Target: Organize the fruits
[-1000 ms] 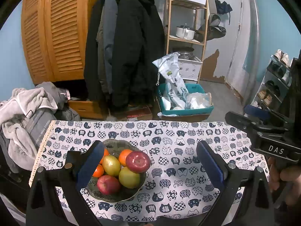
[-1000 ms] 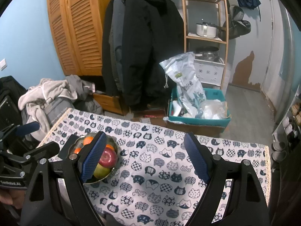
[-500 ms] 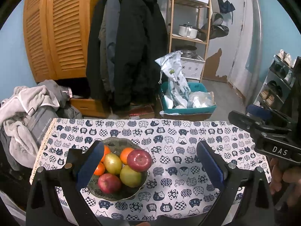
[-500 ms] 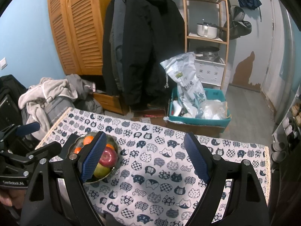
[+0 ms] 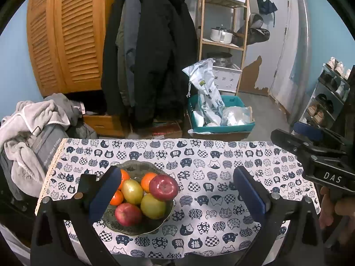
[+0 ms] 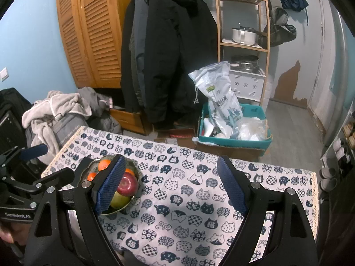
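A grey bowl point(image 5: 133, 165) sits on the left of the cat-print tablecloth point(image 5: 210, 161). It holds a dark red apple point(image 5: 163, 187) on top, a second red apple point(image 5: 128, 214), two yellow-green fruits point(image 5: 132, 191) and several oranges point(image 5: 147, 178). My left gripper point(image 5: 177, 196) is open and empty, raised above the table just right of the bowl. My right gripper point(image 6: 172, 185) is open and empty over the cloth; the bowl point(image 6: 133, 166) shows behind its left finger. The right gripper also shows at the right edge of the left wrist view point(image 5: 315, 153).
A pile of grey clothes point(image 5: 28, 133) lies left of the table. Behind the table are a teal box point(image 5: 221, 128) with bags, hanging black coats point(image 5: 150, 55), a wooden shelf rack point(image 5: 224, 33) and a louvred wardrobe point(image 5: 64, 35). A shoe rack point(image 5: 328, 102) stands at right.
Both grippers have drifted slightly; the left wrist view has shifted a little toward the table. Both stay open and empty. The fruit has not moved.
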`<state>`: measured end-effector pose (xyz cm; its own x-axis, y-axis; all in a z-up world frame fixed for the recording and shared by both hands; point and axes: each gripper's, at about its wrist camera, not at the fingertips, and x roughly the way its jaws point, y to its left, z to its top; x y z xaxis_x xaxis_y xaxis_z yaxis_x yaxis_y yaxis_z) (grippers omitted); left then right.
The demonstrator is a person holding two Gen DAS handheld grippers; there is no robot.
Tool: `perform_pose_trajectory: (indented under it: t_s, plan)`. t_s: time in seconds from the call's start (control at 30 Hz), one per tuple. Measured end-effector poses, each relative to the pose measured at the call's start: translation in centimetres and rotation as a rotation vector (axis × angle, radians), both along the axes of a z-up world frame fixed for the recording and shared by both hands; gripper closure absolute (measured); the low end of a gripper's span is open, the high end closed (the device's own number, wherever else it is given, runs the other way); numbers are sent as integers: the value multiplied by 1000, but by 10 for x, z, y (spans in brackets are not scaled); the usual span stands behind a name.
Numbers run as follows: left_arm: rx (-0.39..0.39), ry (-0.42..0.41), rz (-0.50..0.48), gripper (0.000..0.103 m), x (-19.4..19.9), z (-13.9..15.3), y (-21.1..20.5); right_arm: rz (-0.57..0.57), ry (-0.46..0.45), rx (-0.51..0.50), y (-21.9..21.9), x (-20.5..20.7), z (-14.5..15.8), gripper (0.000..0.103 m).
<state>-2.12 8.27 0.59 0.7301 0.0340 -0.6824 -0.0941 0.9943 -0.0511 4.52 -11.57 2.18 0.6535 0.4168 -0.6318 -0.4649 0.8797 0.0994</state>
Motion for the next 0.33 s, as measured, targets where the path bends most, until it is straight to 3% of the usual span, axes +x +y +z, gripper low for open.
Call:
perform_pose_trajectory:
  t_s: [0.33]
  plan:
    - [2,-2,-23,1,0,0,-4,0,0,0,-1,0,0,20]
